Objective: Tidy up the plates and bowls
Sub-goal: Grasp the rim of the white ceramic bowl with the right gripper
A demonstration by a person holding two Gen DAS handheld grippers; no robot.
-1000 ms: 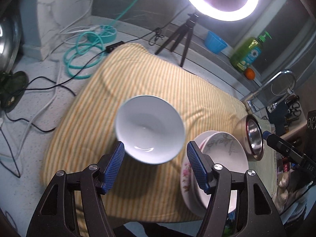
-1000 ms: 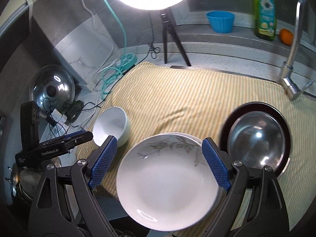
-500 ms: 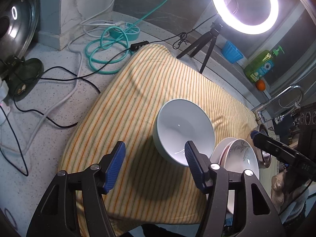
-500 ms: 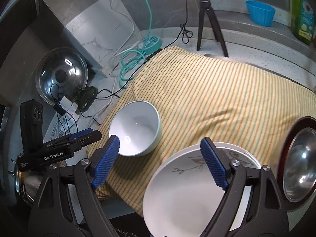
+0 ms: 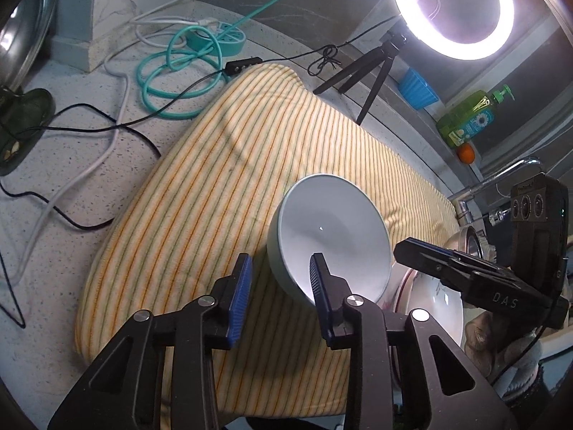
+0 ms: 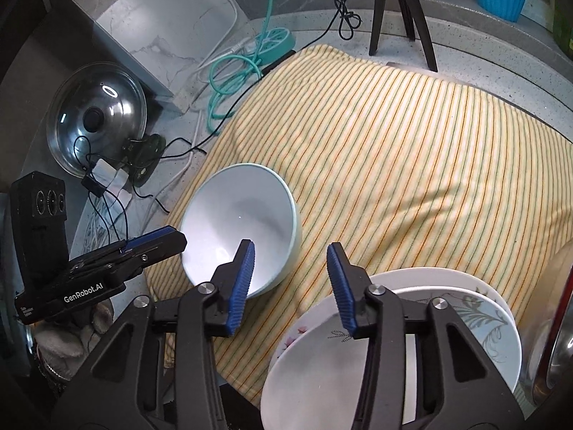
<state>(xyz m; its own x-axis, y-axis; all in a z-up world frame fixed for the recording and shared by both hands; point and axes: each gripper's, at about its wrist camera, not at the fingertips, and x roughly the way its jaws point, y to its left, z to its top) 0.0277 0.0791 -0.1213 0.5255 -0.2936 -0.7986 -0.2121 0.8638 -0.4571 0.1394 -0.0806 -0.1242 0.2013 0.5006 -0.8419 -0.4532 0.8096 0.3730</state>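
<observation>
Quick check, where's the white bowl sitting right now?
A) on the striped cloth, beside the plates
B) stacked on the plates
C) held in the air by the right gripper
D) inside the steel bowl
A: the white bowl rests on the striped cloth, left of the plates, and neither gripper's fingers close on it.

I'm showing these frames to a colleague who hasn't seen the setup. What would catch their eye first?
Probably the glowing ring light on its tripod at the far edge of the counter, then the white bowl on the yellow striped cloth, with the left gripper open over its near rim. Beside it, the right gripper hangs open next to the stacked plates.
</observation>
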